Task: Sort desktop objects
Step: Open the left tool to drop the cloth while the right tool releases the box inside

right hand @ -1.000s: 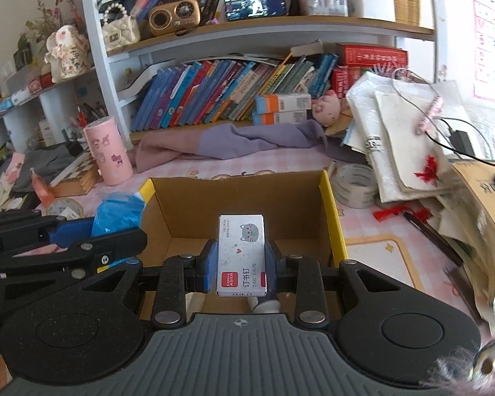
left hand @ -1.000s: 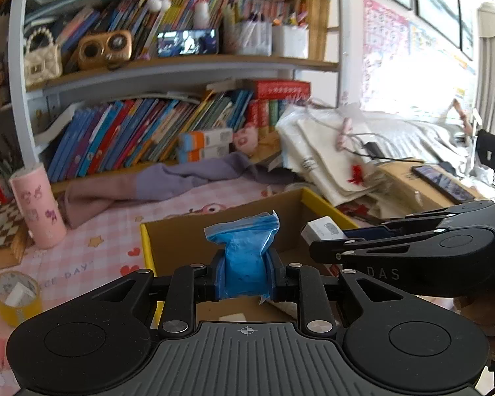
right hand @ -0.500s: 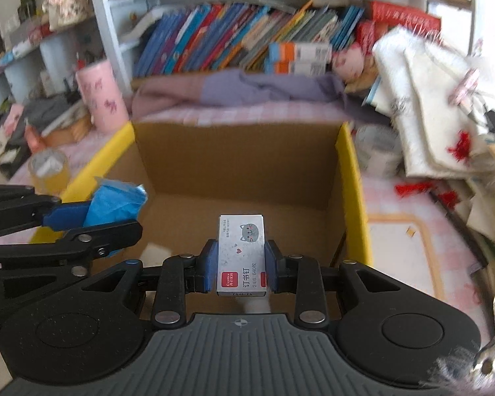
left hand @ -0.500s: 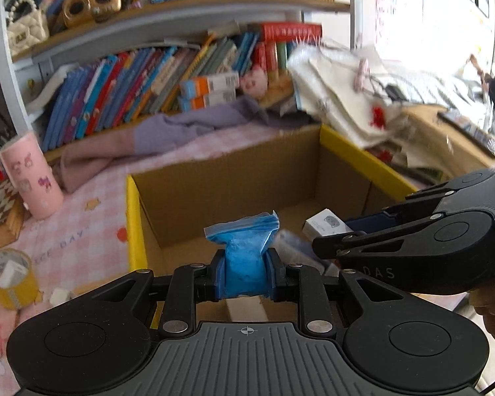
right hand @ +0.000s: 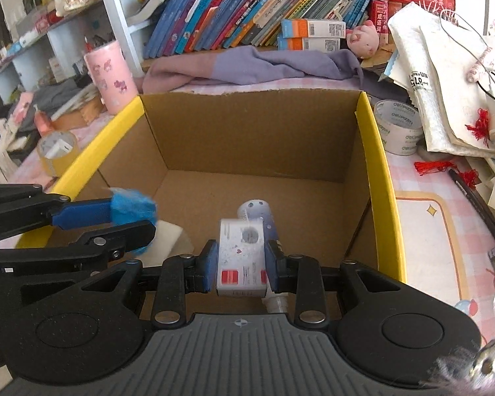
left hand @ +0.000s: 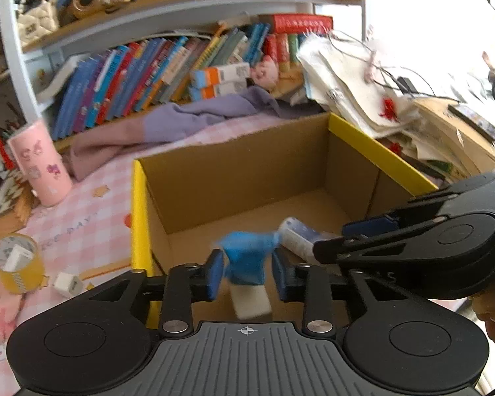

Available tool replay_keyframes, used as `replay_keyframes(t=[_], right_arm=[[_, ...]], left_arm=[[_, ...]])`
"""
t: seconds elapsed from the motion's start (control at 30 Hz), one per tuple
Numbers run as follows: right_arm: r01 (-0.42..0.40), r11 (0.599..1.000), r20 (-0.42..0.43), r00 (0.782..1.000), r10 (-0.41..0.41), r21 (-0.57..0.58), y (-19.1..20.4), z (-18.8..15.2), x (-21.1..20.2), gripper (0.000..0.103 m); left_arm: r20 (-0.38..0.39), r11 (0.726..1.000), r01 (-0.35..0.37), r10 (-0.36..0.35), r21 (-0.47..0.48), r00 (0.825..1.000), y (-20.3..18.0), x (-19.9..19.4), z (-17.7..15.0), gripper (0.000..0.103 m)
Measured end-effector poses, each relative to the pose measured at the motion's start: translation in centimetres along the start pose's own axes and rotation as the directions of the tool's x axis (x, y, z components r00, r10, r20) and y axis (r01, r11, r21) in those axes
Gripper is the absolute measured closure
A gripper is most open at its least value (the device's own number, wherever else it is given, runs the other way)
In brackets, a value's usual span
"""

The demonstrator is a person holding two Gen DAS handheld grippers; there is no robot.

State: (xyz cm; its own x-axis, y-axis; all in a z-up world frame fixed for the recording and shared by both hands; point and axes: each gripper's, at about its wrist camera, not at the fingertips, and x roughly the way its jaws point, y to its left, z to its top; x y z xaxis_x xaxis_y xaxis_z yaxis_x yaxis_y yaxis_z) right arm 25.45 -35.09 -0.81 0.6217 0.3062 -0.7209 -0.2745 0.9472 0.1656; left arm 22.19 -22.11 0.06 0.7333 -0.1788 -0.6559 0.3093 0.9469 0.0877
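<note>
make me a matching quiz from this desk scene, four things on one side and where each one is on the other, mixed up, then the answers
Things:
1. blue packet
2. white staple box
3. pink cup
4. white tape roll

Places:
A. on the desk outside the cardboard box, by its right yellow edge
B. between the open pads of the left gripper, over the box
C. clamped in the right gripper
D. standing on the desk beyond the box's left corner, before the shelves

Pairs: 1-B, 2-C, 3-D, 4-A
</note>
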Motion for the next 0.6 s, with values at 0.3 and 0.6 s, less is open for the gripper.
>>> replay_keyframes(t=[0.3, 0.6], right_arm=[[0.000, 1.000, 0.062, 0.998, -0.002, 0.027, 0.0, -0.1, -1.8, 0.068], [0.065, 0.997, 0.173, 0.982, -0.069, 0.032, 0.7, -1.1, -4.6, 0.066]], left_arm=[[0.074, 0.999, -0.033, 0.035, -0.018, 0.997, 0.0, -2.3, 0.1, 0.052], [0.136, 0.996, -0.050, 0.059, -0.072, 0.989, 0.5, -4.8, -0.6, 0.042]])
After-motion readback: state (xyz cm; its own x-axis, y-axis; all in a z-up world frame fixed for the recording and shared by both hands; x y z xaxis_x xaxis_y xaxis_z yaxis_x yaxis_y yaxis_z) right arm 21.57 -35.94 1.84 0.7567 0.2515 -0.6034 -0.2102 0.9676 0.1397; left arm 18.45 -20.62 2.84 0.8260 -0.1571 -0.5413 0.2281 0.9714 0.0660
